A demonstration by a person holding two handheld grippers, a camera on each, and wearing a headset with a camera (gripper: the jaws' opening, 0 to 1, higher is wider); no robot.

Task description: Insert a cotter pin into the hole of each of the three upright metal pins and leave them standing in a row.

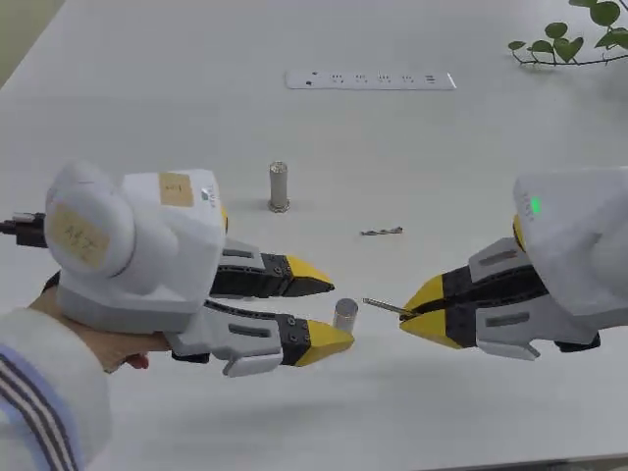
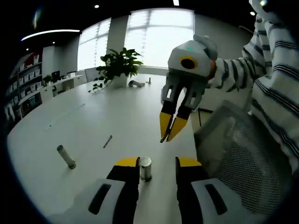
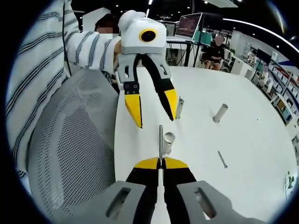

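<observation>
Near metal pin (image 1: pixel 345 314) stands upright on white worktop (image 1: pixel 147 98). Left hand-held gripper (image 1: pixel 334 310) has its jaws spread wide, one yellow tip on each side of that pin. In the left gripper view the pin (image 2: pixel 146 169) sits close against one jaw with a gap to the other, so it is not clamped. Right hand-held gripper (image 1: pixel 407 319) is opposite, jaws closed tight on a cotter pin (image 1: pixel 383 306). The free end of the cotter pin points at the near pin's top and is just beside it; cannot tell whether they touch. Second metal pin (image 1: pixel 279 186) is upright, well beyond the near pin. Third metal pin (image 3: pixel 180 107) is just behind the left gripper's jaw. A loose cotter pin (image 1: pixel 381 232) lies flat beyond the near pin. Power strip (image 1: pixel 371 80) and plant (image 1: pixel 579 39) are far beyond it.
</observation>
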